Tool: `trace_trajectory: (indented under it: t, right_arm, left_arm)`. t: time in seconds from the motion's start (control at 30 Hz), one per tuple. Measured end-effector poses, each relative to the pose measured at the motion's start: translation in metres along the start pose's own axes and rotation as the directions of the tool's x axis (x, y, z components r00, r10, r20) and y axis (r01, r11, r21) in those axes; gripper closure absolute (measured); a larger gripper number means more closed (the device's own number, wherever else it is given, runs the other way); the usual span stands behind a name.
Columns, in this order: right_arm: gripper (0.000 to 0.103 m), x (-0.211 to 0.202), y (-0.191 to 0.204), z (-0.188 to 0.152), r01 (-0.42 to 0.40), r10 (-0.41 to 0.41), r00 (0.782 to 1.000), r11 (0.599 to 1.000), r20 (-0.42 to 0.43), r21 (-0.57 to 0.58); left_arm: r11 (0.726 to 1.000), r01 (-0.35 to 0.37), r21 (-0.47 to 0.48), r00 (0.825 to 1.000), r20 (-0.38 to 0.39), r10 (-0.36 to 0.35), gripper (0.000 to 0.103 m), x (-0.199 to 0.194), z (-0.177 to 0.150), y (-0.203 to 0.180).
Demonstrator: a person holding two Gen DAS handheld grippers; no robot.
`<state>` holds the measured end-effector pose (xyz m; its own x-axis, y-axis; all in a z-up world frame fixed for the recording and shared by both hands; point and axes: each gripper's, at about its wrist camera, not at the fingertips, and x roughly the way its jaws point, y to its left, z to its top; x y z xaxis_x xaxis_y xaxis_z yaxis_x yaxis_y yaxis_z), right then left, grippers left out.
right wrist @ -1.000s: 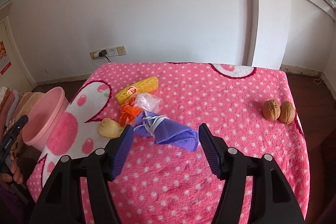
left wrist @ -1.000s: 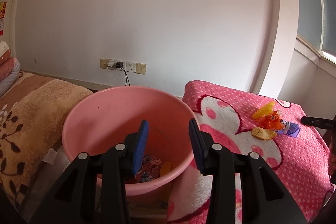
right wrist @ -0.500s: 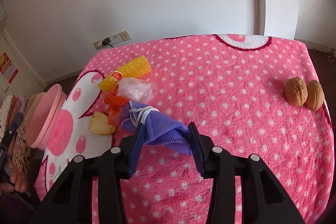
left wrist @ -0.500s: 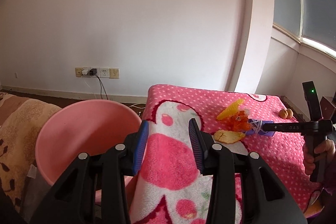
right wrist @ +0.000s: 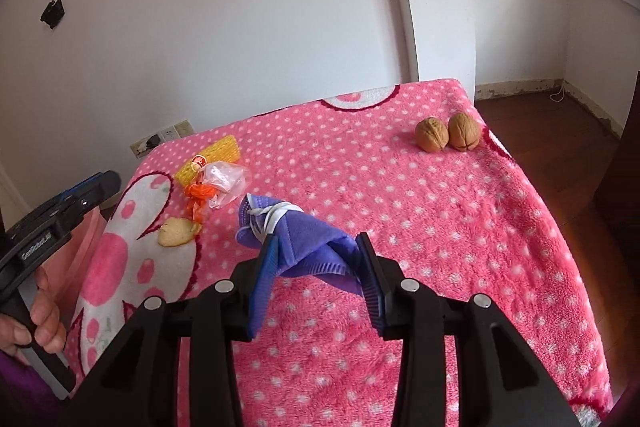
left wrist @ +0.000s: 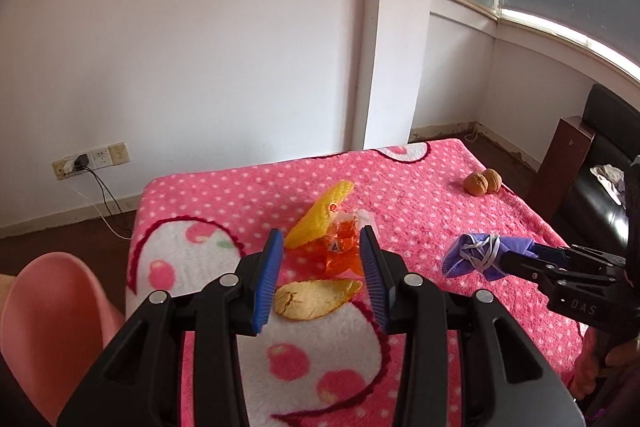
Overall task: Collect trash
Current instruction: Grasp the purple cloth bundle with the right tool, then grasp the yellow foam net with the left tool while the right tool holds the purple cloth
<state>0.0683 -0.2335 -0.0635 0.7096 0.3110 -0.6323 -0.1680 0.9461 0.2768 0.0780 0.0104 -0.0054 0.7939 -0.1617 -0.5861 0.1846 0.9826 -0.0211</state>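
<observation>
Mask (right wrist: 304, 247) clenched in the right tool (right wrist: 318, 269), lifted above the bench (right wrist: 440, 227).
Keep that pinch firm while carrying it left to the tub (left wrist: 52, 307); left tool (left wrist: 322, 281), released, hovers over the peel (left wrist: 312, 297), wrappers (left wrist: 340, 251) beyond.

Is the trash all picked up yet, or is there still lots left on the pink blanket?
Not yet. The right gripper is shut on the purple mask, lifted off the pink blanket but not in the pink basin. The left gripper is open, aimed at the peel. The orange wrapper, yellow wrapper and clear plastic still lie there. What the basin holds is out of sight.
</observation>
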Motion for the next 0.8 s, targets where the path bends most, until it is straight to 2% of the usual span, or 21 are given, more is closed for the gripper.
trace_trajectory:
  t: [0.27, 0.43, 0.57, 0.63, 0.73, 0.8]
  right_arm:
    - [0.062, 0.004, -0.003, -0.002, -0.038, 0.038, 0.999, 0.999, -0.003, 0.027]
    - [0.062, 0.007, -0.007, -0.002, -0.048, 0.049, 0.999, 0.998, -0.005, 0.051]
    - [0.062, 0.008, -0.007, -0.001, -0.051, 0.052, 0.999, 0.997, -0.012, 0.053]
    - [0.062, 0.008, -0.008, -0.001, -0.052, 0.053, 0.999, 0.997, -0.01, 0.051]
    - [0.062, 0.008, -0.008, -0.001, -0.056, 0.057, 0.998, 0.997, -0.005, 0.049]
    - [0.062, 0.008, -0.008, -0.002, -0.059, 0.059, 0.998, 0.997, -0.003, 0.044]
  left_arm:
    - [1.0, 0.03, 0.005, 0.996, -0.086, -0.03, 0.063, 0.059, 0.017, -0.003]
    - [1.0, 0.018, 0.001, 0.991, -0.132, -0.018, 0.063, 0.084, 0.02, 0.006]
    - [0.999, 0.033, -0.038, 0.987, -0.159, -0.038, 0.064, 0.09, 0.017, 0.015]
    - [0.998, 0.046, -0.048, 0.986, -0.155, -0.053, 0.081, 0.087, 0.016, 0.017]
    - [0.998, 0.035, -0.046, 0.988, -0.148, -0.042, 0.092, 0.078, 0.014, 0.018]
    - [0.998, 0.035, -0.057, 0.988, -0.148, -0.043, 0.093, 0.071, 0.012, 0.02]
